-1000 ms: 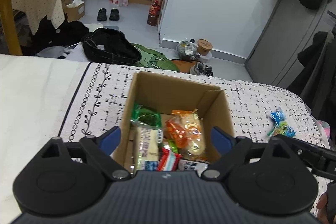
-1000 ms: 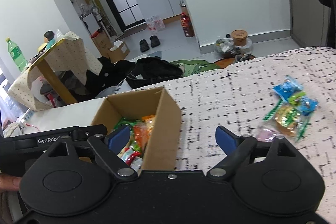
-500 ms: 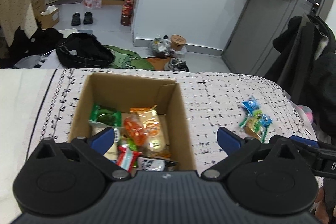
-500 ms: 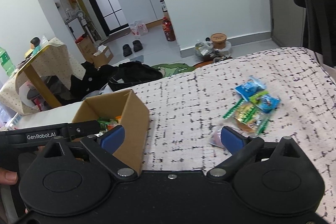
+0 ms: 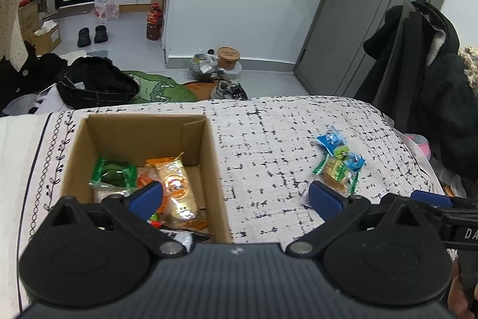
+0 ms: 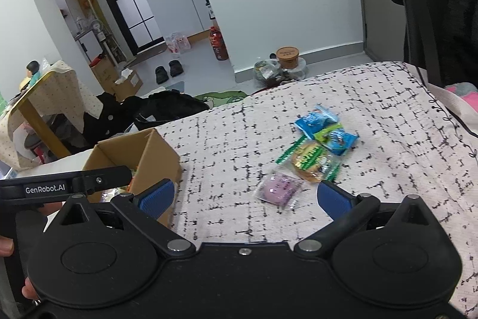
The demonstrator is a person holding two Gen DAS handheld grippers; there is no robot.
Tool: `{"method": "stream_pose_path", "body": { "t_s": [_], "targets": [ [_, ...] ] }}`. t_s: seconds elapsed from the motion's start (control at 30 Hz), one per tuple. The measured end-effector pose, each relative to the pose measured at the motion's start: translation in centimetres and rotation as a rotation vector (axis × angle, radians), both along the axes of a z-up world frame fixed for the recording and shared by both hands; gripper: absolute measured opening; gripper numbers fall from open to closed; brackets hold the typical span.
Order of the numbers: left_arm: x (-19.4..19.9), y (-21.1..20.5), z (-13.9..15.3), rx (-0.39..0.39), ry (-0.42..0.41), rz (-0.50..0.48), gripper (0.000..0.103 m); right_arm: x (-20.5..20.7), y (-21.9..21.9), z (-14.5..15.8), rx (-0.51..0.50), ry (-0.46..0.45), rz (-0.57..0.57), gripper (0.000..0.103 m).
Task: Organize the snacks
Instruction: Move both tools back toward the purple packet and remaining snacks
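An open cardboard box [image 5: 143, 136] stands on the patterned cover, holding a green packet [image 5: 115, 175], an orange packet [image 5: 176, 187] and other snacks. My left gripper [image 5: 236, 195] is open and empty, straddling the box's right wall. To the right lie loose snacks: two blue packets [image 6: 316, 120], a green-wrapped cake [image 6: 310, 163] and a purple packet [image 6: 279, 189]. My right gripper [image 6: 245, 196] hangs just short of the purple packet, its jaws opening with nothing gripped. In the right wrist view the box [image 6: 158, 157] sits at the left.
The black-and-white cover [image 5: 269, 139] ends at a far edge above the floor. On the floor are a black bag [image 5: 95, 82], shoes [image 5: 89, 35] and a green mat. Dark coats [image 5: 433, 79] hang at the right beside a grey door.
Both views have swung right: the box slid left in frame and the loose snacks came closer. Both pairs of jaws spread wider.
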State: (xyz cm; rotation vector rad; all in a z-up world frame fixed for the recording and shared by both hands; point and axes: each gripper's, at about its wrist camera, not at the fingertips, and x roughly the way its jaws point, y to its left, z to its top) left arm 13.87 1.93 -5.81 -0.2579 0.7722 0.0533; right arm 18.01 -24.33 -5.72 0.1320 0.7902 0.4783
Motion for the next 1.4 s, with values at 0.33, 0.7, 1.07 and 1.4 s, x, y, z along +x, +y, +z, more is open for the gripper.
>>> {"method": "stream_pose_path", "body": {
  "t_s": [0.33, 0.7, 1.07, 1.4],
  "targets": [
    [1.3, -2.8, -0.2, 0.006, 0.014, -0.070, 0.103, 0.6, -2.4, -0.2, -0.008, 0.009, -0.043, 0.103],
    [3.6, -5.4, -0.7, 0.013, 0.037, -0.110, 0.103, 1.7, -4.5, -0.8, -0.018, 0.023, -0.098, 0.103],
    [6.5, -8.0, -2.9, -0.013, 0.082, -0.164, 0.101, 3.5, -6.6, -2.1, -0.021, 0.065, -0.136, 0.098],
    [9.5, -9.8, -5.6, -0.037, 0.139, -0.176, 0.094, 5.4, -7.2, -3.5, -0.035, 0.110, -0.136, 0.091]
  ]
}}
